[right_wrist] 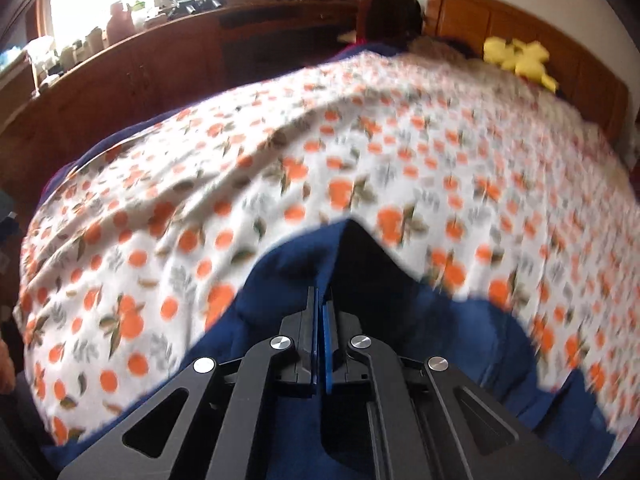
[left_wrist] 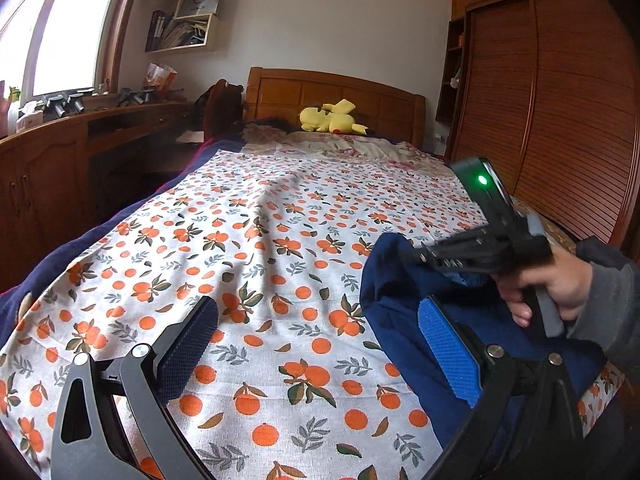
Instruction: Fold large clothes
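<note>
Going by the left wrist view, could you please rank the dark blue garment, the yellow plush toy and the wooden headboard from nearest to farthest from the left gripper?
From the left gripper:
1. Dark blue garment, bunched at the right, against the gripper's right finger.
2. Yellow plush toy, lying at the far end of the bed.
3. Wooden headboard, just behind the toy, against the wall.

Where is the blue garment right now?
The blue garment lies bunched at the near right of the orange-print bedsheet in the left wrist view, beside the right gripper.
</note>
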Action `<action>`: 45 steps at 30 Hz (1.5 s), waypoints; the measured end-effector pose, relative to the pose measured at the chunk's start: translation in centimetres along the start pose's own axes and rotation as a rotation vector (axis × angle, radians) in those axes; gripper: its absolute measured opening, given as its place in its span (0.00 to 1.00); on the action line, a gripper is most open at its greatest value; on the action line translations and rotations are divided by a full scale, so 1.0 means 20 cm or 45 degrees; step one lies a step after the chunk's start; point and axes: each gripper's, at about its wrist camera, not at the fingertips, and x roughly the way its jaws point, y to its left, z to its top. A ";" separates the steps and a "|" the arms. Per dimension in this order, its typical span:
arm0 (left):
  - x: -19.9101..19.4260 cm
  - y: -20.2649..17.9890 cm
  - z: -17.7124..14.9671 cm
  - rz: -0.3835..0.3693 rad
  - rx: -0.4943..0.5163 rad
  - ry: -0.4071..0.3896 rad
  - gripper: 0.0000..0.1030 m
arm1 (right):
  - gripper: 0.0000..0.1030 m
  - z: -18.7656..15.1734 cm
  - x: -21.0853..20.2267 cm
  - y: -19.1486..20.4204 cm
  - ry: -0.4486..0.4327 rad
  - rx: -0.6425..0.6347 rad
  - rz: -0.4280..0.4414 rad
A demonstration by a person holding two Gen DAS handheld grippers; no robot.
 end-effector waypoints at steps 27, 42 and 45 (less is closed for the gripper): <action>0.04 -0.35 0.06 -0.160 0.096 -0.030 0.98 | 0.56 -0.17 -0.49 -0.61 -0.073 0.112 -0.333; 0.16 -0.88 -0.08 -0.377 0.274 0.069 0.98 | 0.49 -1.09 -0.60 -1.59 0.224 0.698 -0.571; 0.19 -0.91 -0.11 -0.362 0.305 0.090 0.98 | 0.49 -1.16 -0.58 -1.67 0.245 0.788 -0.553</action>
